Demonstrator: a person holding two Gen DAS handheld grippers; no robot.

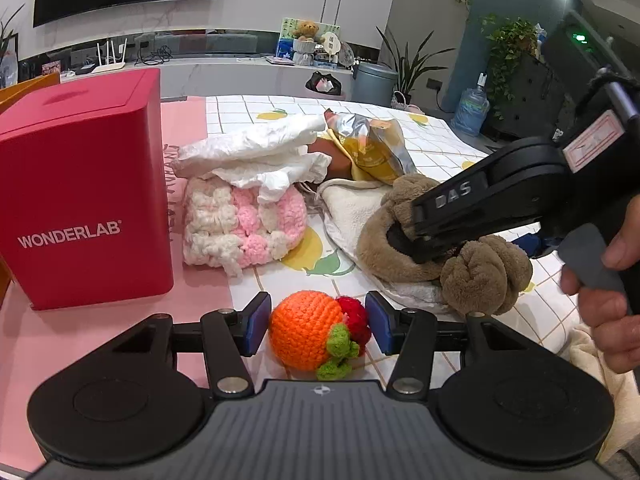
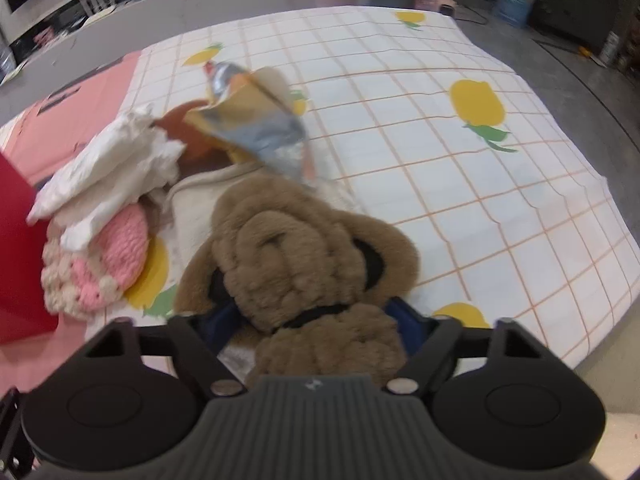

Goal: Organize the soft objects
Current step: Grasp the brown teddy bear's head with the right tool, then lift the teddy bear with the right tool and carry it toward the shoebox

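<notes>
On the far left of the left wrist view a red box (image 1: 86,192) printed WONDERLAB stands upright on a pink mat (image 1: 100,344), which meets a white checked cloth with yellow fruit prints (image 1: 440,148) just right of the box. Right of the box and close beside it lies a pink and cream crocheted piece (image 1: 240,224), with crumpled white fabric (image 1: 260,152) piled on top of it. Nearer the camera, the left gripper (image 1: 316,326) has a crocheted orange ball (image 1: 306,330) with red and green trim between its blue pads (image 1: 256,322); the left pad touches the ball's side, while a sliver of cloth shows between the red trim and the right pad, so I cannot tell whether the ball is truly clamped. Farther back, right of the white fabric, a crinkled foil snack bag (image 1: 368,144) lies over something brown. Nearer and to the right, a cream cloth (image 1: 352,208) spreads under a brown plush toy (image 1: 480,272). The right gripper (image 1: 416,240), held by a hand (image 1: 612,292) at the right edge, reaches down into the plush. From the right wrist view the plush toy (image 2: 304,264) fills the space between that gripper's (image 2: 316,320) blue pads and bulges over them, the jaws closed against its fur on both sides. Beyond it the checked cloth (image 2: 460,184) stretches away to the right.
</notes>
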